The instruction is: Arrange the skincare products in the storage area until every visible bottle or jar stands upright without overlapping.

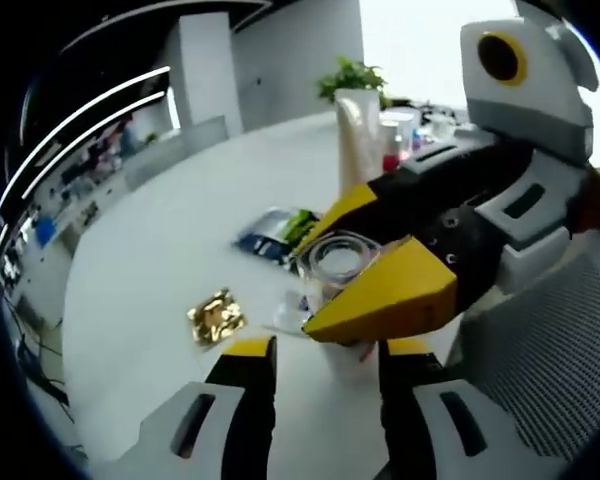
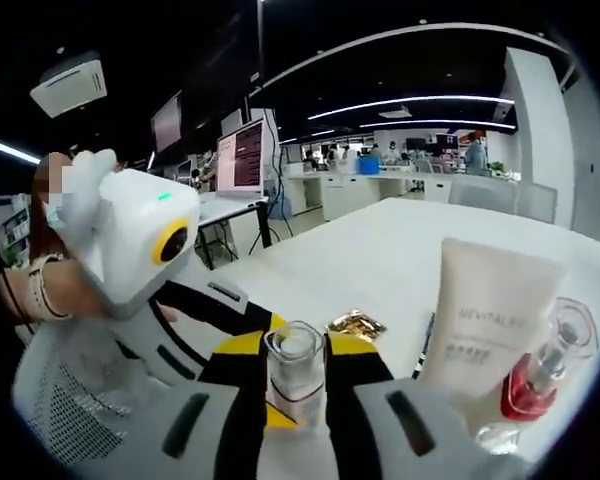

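Right gripper grips the small clear glass jar (fragile, slippery; best held low at mid-body) upright above the white bench, near the cream tube; left gripper hangs empty, jaws apart.

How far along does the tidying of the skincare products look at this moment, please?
Partly done. The white tube and the red-based bottle already stand upright beside each other. In hand: the right gripper is closed on a clear glass jar, held upright, with the left gripper just below it. Left: setting the jar down apart from the others; the gold packet and the dark sachet lie flat on the table.
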Motion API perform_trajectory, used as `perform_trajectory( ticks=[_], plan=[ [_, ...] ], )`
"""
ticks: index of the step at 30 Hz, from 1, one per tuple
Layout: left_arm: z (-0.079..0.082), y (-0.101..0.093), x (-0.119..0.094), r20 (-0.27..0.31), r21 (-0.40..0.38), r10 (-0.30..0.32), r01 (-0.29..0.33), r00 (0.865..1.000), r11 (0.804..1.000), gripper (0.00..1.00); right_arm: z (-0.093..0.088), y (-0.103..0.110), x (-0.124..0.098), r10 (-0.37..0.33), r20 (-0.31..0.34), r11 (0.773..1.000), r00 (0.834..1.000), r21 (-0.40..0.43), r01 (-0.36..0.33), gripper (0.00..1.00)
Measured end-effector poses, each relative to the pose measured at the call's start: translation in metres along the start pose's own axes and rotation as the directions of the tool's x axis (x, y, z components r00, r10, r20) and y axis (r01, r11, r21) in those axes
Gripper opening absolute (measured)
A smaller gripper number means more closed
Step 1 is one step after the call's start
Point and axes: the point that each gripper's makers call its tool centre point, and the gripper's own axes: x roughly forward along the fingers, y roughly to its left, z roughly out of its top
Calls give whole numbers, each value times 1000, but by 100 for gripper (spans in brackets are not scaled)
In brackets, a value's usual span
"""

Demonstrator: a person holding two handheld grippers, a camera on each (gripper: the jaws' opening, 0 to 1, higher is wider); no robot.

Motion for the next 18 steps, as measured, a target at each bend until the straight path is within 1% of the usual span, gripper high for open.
perform_trajectory(
  ticks=[1,3,13,16,18],
  plan=[
    [-1,0,0,-7,-4,-3,3,1000,1000,37,-1,1,0,6,1,999,1000,-46,-6,20],
    [-4,0,1,-16,-6,-2,1,1000,1000,36,-2,2,1,8,-6,999,1000,-41,-9,21],
    [-10,-1,1,-48,-16,-10,9,999,1000,37,-9,8,1,39,-21,997,999,-67,-40,21],
    [-13,-1,1,-61,-20,-14,13,998,1000,38,-12,9,2,46,-32,997,998,-54,-48,21],
    [-13,-1,1,-64,-21,-15,14,998,1000,37,-11,9,2,48,-28,998,998,-50,-49,21]
  ],
)
